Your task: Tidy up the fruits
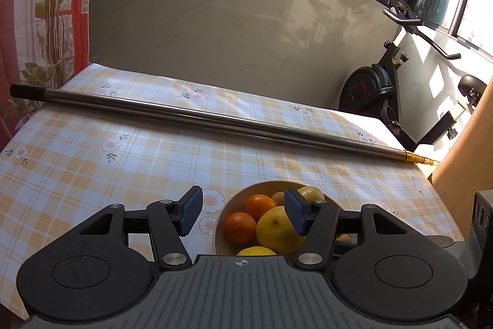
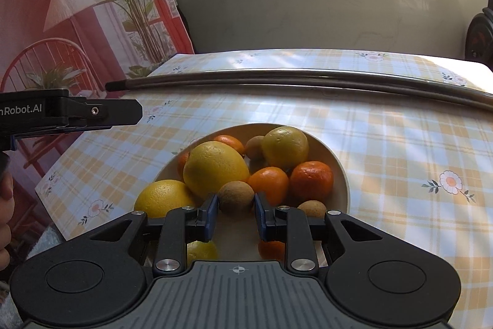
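Many fruits (image 2: 215,165) — one bowl (image 2: 340,171)

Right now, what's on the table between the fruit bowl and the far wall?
A long metal pole lies across the tablecloth there, apart from the bowl; both wrist views show it.

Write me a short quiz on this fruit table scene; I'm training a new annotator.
1. True or false: the metal pole lies inside the bowl.
2. What covers the table? A: a checked cloth with flowers. B: a plain white sheet. C: nothing, bare wood.
3. Fill in: the left gripper has its jaws ____, with nothing between the pads.
Key: 1 false, it lies on the table beyond the bowl; 2 A; 3 open.
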### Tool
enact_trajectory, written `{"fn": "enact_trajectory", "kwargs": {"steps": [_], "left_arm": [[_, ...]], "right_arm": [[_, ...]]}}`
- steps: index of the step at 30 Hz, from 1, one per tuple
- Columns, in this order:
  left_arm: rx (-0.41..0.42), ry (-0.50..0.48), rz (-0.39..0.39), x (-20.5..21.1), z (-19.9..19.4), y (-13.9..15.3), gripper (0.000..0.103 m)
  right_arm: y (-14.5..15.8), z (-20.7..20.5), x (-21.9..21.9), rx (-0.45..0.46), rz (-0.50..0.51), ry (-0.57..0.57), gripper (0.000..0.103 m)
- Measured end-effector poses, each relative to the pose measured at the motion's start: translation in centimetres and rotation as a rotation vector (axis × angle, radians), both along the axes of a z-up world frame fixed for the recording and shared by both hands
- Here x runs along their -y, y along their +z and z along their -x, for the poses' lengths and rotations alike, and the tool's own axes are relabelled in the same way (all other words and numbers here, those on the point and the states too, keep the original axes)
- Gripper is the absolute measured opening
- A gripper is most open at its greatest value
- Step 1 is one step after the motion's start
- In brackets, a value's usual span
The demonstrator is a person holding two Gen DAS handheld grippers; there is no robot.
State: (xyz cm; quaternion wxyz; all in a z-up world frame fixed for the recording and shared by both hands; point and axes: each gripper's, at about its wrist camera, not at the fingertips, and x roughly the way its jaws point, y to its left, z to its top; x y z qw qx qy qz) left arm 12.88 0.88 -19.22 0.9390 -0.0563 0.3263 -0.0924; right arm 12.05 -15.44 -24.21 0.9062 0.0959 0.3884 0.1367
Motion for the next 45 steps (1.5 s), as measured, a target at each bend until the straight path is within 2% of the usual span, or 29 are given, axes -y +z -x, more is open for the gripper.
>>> {"fn": "enact_trajectory", "kwargs": {"steps": [10, 23, 27, 31, 32, 34, 37, 39, 45], "left_arm": [[-0.022, -0.002, -0.028, 0.2, -0.1, -0.9, 0.064], [-0.016, 0.004, -0.065, 0.2, 0.5, -0.7, 0.068], [-0.019, 0.007, -0.075, 0.3, 0.8, -0.8, 0.073], [-0.038, 0.006, -0.069, 0.2, 0.9, -0.9, 0.082], [-0.041, 0.006, -0.07, 0.2, 0.9, -0.9, 0.083], [-0.049, 0.001, -0.069, 0.2, 0.9, -0.9, 0.089], [-0.06, 0.002, -0.073, 0.2, 0.9, -0.9, 0.096], [-0.056, 0.007, -0.083, 0.2, 1.0, -0.7, 0.096], [-0.026, 0.019, -0.081, 0.1, 1.3, 0.8, 0.103]], "right_arm": [[-0.4, -0.3, -0.8, -0.039, 0.044, -0.001, 0.025], [1.5, 1.3, 0.8, 0.038, 0.048, -0.072, 0.026], [2.2, 2.0, 1.8, 0.053, 0.074, -0.11, 0.035], [2.7, 2.8, 2.5, 0.075, 0.065, -0.126, 0.065], [2.8, 3.0, 2.6, 0.08, 0.067, -0.132, 0.069], [3.0, 3.3, 2.7, 0.088, 0.085, -0.145, 0.093], [3.2, 3.5, 2.9, 0.089, 0.093, -0.157, 0.1], [3.3, 3.6, 3.0, 0.088, 0.097, -0.17, 0.103], [5.1, 4.4, 3.9, 0.108, 0.076, -0.208, 0.103]]}}
